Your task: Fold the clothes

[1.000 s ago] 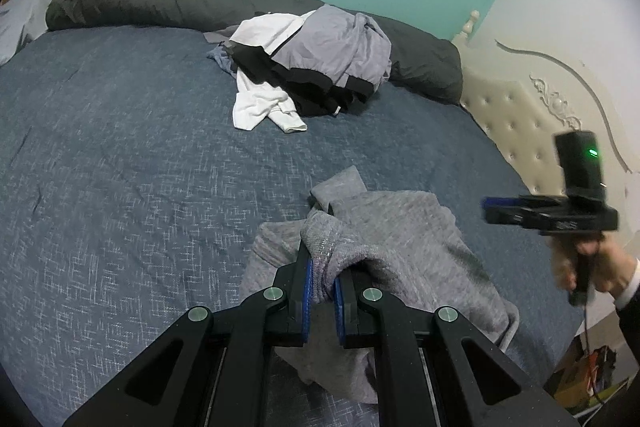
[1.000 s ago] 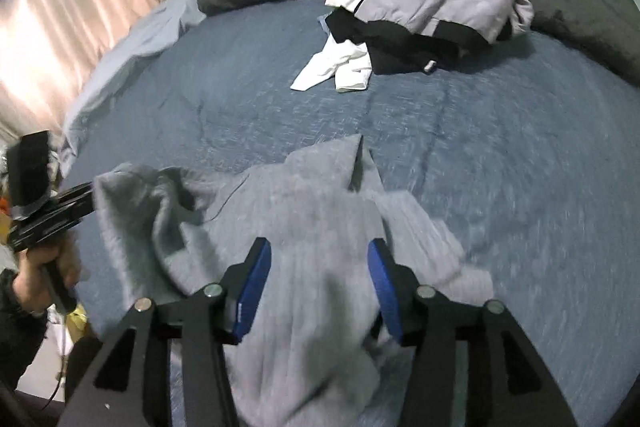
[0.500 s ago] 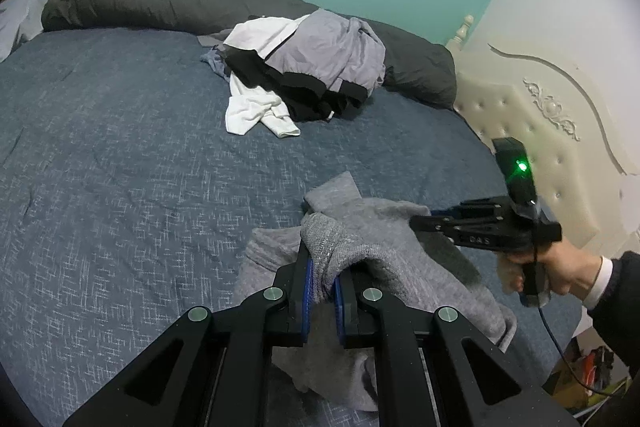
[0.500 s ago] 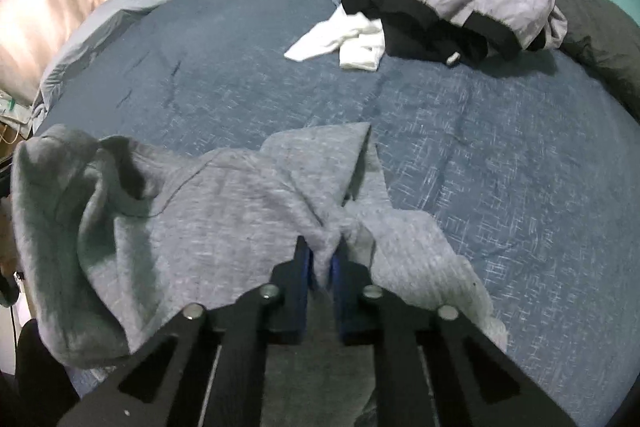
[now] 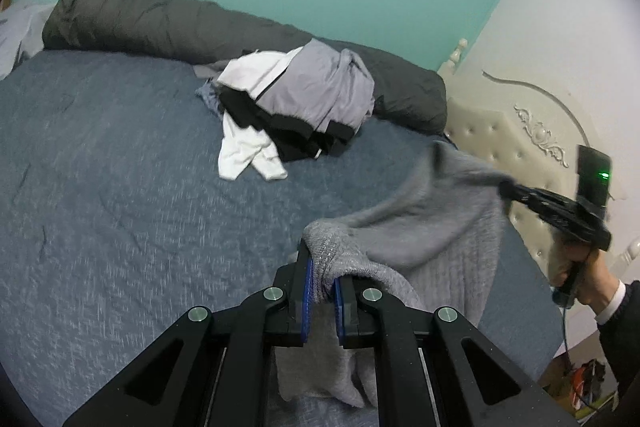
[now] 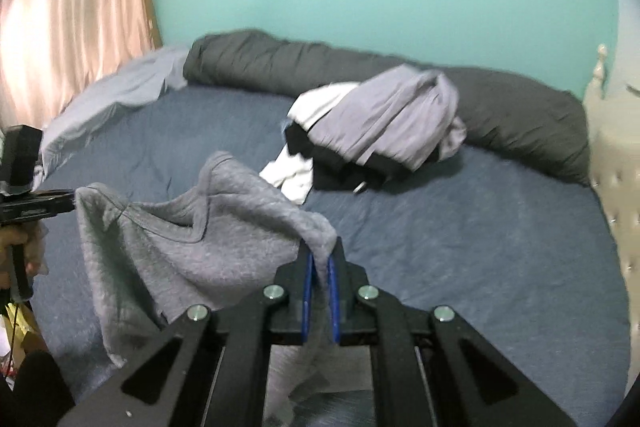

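Note:
A grey knit sweater (image 5: 432, 227) hangs lifted above the blue bed (image 5: 120, 211), stretched between both grippers. My left gripper (image 5: 322, 267) is shut on one bunched edge of it, its blue pads pressing the fabric. In the right wrist view my right gripper (image 6: 319, 259) is shut on another edge of the grey sweater (image 6: 192, 247). The right gripper (image 5: 508, 189) also shows at the right of the left wrist view, held by a hand, with the cloth trailing from its tip. The left gripper (image 6: 72, 203) appears at the left edge of the right wrist view.
A heap of clothes (image 5: 296, 111), white, black and light grey, lies further back on the bed. A rolled dark grey duvet (image 5: 160, 23) runs along the teal wall. A cream tufted headboard (image 5: 500, 135) stands at the right; a curtain (image 6: 72, 7) hangs at the left.
My right gripper closed on the sweater's edge and rose. Both grippers lifted, pulling the sweater up off the bed and spreading it between them.

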Available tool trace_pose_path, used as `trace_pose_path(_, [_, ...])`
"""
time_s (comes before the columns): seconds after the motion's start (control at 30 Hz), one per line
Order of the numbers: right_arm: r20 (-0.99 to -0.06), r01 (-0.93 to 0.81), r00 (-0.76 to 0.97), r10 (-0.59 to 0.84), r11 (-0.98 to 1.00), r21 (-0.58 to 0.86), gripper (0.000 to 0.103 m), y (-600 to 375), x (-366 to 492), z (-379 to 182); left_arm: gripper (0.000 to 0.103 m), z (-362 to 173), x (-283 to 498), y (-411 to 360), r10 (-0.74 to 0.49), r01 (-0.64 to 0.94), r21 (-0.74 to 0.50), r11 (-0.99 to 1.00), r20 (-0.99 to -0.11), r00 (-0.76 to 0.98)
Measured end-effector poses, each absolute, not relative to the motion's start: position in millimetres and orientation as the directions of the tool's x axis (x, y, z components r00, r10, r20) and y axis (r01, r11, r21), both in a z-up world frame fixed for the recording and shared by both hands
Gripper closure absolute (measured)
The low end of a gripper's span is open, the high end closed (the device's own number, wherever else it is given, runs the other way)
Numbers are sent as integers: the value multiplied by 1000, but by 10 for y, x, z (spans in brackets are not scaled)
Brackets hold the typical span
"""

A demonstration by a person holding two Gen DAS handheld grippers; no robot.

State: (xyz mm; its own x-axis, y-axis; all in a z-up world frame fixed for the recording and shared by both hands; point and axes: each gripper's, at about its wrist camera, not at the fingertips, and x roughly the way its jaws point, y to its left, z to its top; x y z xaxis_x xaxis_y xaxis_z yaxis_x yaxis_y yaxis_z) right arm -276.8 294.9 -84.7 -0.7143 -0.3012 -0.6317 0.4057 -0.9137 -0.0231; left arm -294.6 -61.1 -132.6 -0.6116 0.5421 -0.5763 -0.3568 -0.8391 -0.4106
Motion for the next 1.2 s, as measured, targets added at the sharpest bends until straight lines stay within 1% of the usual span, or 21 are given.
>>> trace_pose_path(0.07, [-623,403,-724,-297,-915,-32,96,3119,-2612,-757,94,-1223,-2962,-546,545,-369,-403,-838,-577,-607])
trace_pose_path(0.13, [-630,399,-721,-290,-917,-34,96,3277,-2449,-783,94,-1165,-2960,-416,550,-398,-379,-835,-590,-591])
trace_pose_path(0.23, [-667,385,-697,-265,-922,-35,96,3497,-2230,-1036,94,-1219,-2930,-161,554,-452,-337,-826,-634,-539])
trace_pose_path(0.3, [-698,373,-672,-249,-927,-29,96,3618,-2116,-1263,94,-1358,-2880,46,551,-489,-309,-816,-674,-493])
trace_pose_path(0.43, [-752,371,-621,-222,-928,-33,96,3744,-1932,-1675,94,-1693,-2791,291,541,-513,-301,-804,-728,-421])
trace_pose_path(0.63, [-804,399,-554,-219,-917,-25,96,3715,-1802,-2098,91,-2171,-2721,440,500,-485,-306,-819,-795,-343])
trace_pose_path(0.67, [-811,406,-543,-218,-913,-26,96,3684,-1797,-2144,89,-2211,-2709,436,493,-481,-303,-823,-802,-338])
trace_pose_path(0.73, [-825,416,-523,-217,-909,-25,96,3637,-1790,-2239,79,-2278,-2685,418,479,-474,-296,-829,-814,-330])
trace_pose_path(0.77, [-831,419,-514,-214,-907,-26,96,3607,-1794,-2279,65,-2293,-2685,394,469,-467,-289,-836,-819,-332])
trace_pose_path(0.8, [-835,422,-508,-211,-906,-29,96,3582,-1792,-2313,55,-2289,-2677,342,458,-455,-282,-845,-821,-343])
trace_pose_path(0.87, [-840,428,-498,-218,-904,-19,96,3537,-1799,-2357,51,-2250,-2651,241,456,-434,-287,-854,-814,-360])
trace_pose_path(1.03, [-847,423,-486,-216,-906,-12,96,3480,-1811,-2399,51,-2053,-2505,35,470,-403,-309,-862,-786,-402])
trace_pose_path(1.2, [-850,411,-483,-209,-912,-9,96,3463,-1813,-2393,51,-1784,-2307,122,504,-423,-326,-845,-750,-428])
